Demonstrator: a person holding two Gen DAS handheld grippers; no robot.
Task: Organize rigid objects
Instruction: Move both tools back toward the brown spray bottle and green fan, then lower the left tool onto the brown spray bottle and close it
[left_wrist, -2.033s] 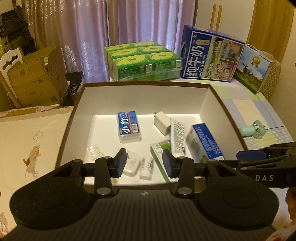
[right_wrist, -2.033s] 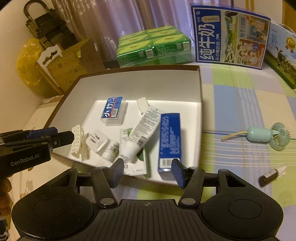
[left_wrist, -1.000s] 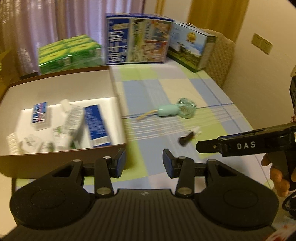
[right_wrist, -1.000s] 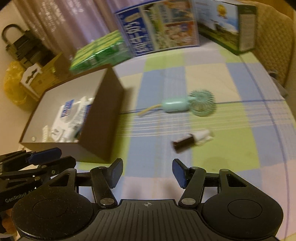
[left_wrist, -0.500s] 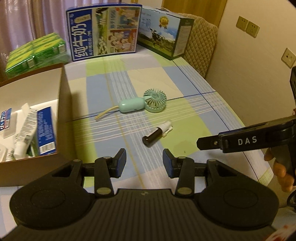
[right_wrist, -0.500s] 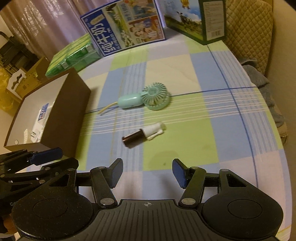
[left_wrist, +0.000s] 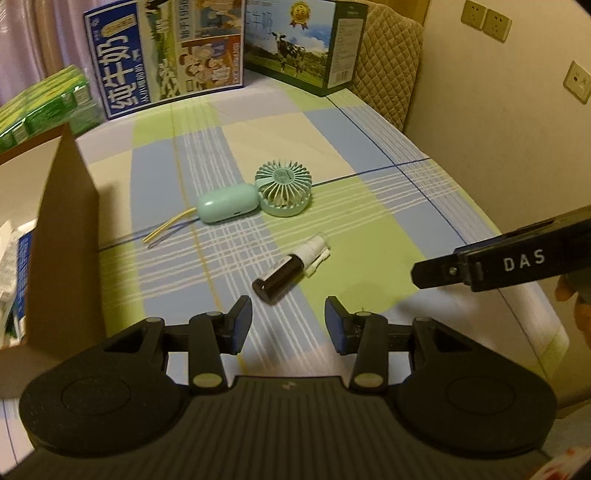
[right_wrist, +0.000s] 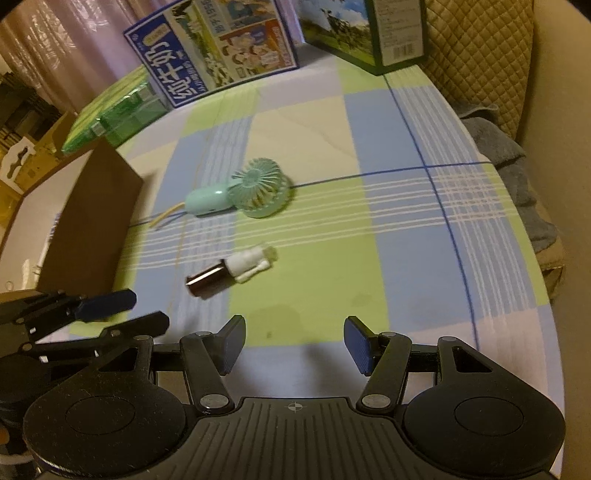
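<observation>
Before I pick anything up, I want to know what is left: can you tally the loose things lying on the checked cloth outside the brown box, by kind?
Mint handheld fan: 1
Dark bottle with white cap: 1
Total: 2

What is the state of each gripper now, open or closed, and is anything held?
Left gripper: open, holding nothing.
Right gripper: open, holding nothing.
</observation>
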